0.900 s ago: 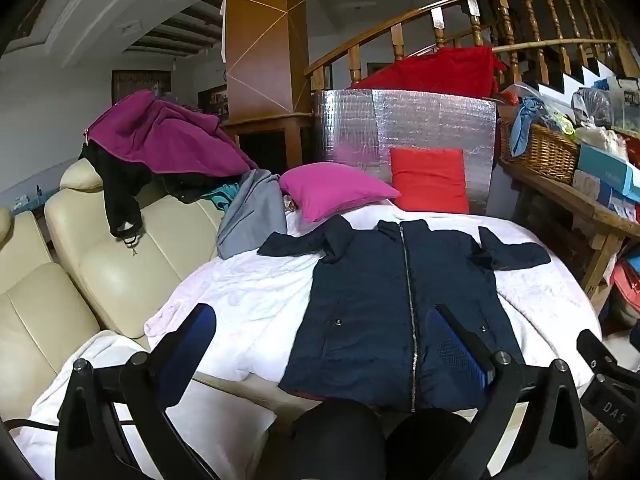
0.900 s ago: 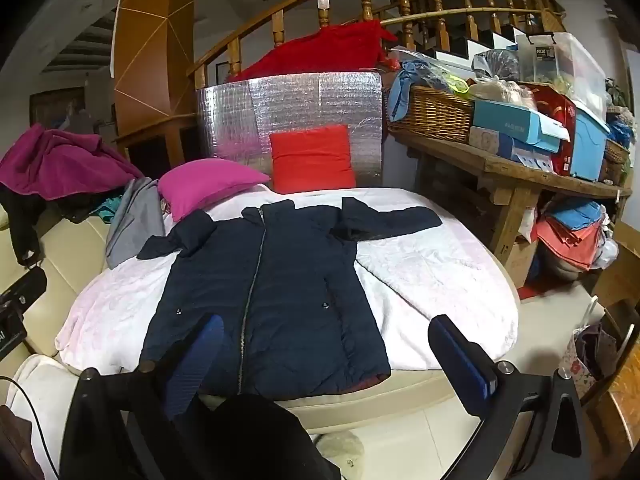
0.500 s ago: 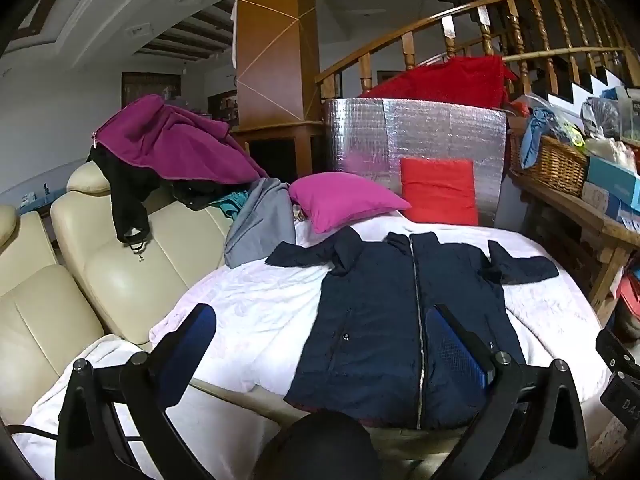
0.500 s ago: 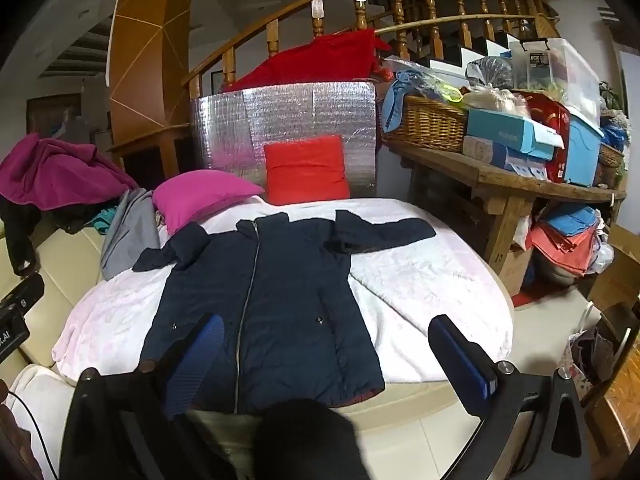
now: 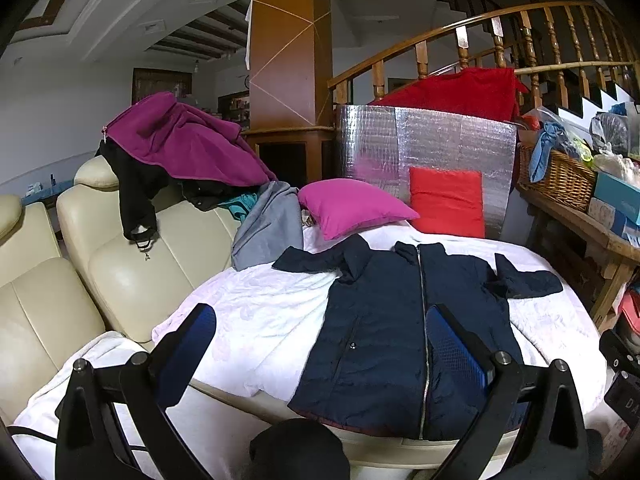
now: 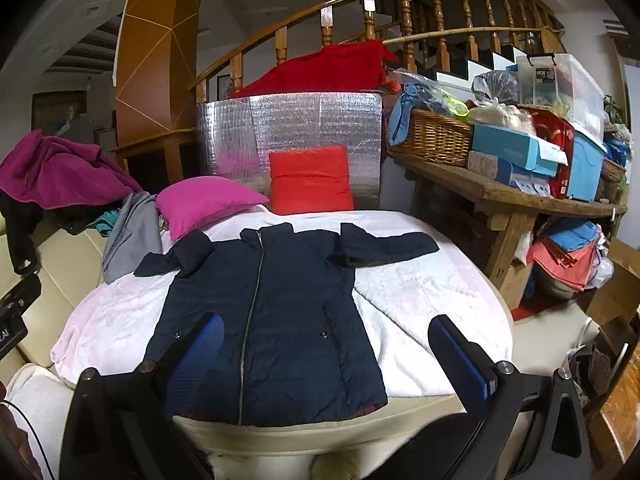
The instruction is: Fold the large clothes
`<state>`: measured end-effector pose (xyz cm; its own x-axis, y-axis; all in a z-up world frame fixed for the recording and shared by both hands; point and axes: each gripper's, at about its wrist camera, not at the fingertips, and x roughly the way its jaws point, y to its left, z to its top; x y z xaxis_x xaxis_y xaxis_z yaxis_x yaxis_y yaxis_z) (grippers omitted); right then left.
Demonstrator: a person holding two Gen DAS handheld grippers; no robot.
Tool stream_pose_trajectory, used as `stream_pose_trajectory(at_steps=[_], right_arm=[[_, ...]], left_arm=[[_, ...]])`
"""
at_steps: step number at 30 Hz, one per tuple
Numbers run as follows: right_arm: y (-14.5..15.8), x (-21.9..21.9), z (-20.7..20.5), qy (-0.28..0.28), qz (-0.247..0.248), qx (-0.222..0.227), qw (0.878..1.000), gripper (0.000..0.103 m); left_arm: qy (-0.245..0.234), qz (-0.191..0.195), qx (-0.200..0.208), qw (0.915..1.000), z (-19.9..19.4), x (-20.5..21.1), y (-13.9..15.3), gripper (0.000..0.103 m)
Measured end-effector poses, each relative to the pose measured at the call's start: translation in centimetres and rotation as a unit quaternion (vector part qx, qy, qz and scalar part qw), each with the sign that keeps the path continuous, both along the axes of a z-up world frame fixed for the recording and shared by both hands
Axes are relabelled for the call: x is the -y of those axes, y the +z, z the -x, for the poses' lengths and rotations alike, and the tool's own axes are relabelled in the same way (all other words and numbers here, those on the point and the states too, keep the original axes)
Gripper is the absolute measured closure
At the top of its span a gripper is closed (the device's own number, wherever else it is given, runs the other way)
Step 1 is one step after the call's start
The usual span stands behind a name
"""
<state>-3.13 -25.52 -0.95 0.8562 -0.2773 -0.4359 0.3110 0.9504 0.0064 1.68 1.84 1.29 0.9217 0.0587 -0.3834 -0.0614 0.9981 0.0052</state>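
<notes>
Over the last second both views have drifted slightly, with the navy jacket (image 5: 404, 328) sitting a little further right in the left view; it lies zipped, flat and unfolded on the white-covered round table (image 5: 256, 320), sleeves spread. The left gripper (image 5: 320, 344) and right gripper (image 6: 324, 356) hang short of its hem, jaws wide and empty; folding has not begun.

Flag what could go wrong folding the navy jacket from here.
1. The navy jacket hem hangs over the table's near edge; a pull there could drag it off.
2. The pink pillow sits close to the left sleeve, so it may snag.
3. Both hand-held grippers, left hand-held gripper and right hand-held gripper, are open and empty; thick padding may slip.
</notes>
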Motion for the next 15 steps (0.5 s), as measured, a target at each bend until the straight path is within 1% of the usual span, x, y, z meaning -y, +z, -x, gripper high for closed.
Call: stream_pose_trajectory(at_steps=[7, 15], right_arm=[[0.4, 0.2, -0.9, 0.003, -0.006, 0.003, 1.000, 0.000], [-0.2, 0.4, -3.3, 0.014, -0.015, -0.006, 1.000, 0.000]], left_arm=[[0.004, -0.003, -0.001, 1.0000, -0.6, 0.0, 0.0, 0.000], [0.014, -0.009, -0.011, 0.9998, -2.3, 0.5, -0.4, 0.000]])
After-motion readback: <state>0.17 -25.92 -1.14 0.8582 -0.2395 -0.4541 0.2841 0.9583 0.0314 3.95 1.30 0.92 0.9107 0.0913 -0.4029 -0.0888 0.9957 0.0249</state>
